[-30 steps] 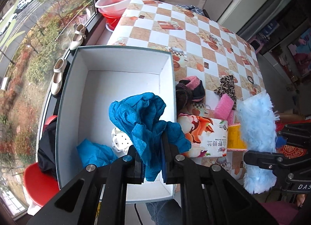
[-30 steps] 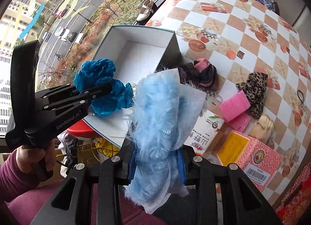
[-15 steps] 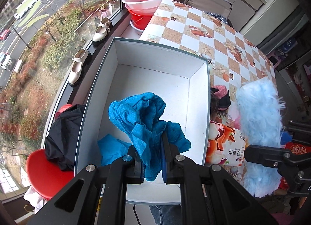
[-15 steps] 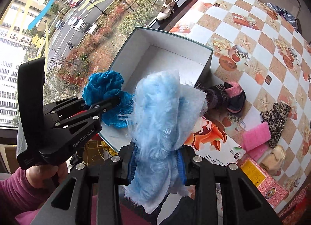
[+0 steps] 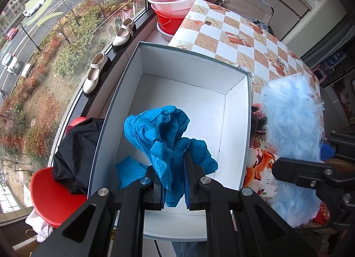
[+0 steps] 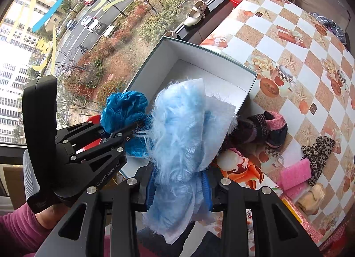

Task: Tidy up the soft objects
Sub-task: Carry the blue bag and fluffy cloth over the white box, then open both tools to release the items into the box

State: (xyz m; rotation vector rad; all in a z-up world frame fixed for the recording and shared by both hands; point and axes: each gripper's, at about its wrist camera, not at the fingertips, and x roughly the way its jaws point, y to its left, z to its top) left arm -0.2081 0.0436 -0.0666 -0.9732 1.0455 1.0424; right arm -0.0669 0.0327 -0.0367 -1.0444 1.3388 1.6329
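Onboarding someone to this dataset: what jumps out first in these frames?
Two bright cloths: the left gripper is shut on a crumpled deep-blue cloth above the open white cardboard box, and the right gripper is shut on a fluffy pale-blue fur cloth beside the box. Next, the orange-and-white checkered tablecloth with small soft items on it.

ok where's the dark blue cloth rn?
Left wrist view: dark blue cloth is clamped in the left gripper, hanging over the near part of the open white box, left of the fluffy light-blue fabric.
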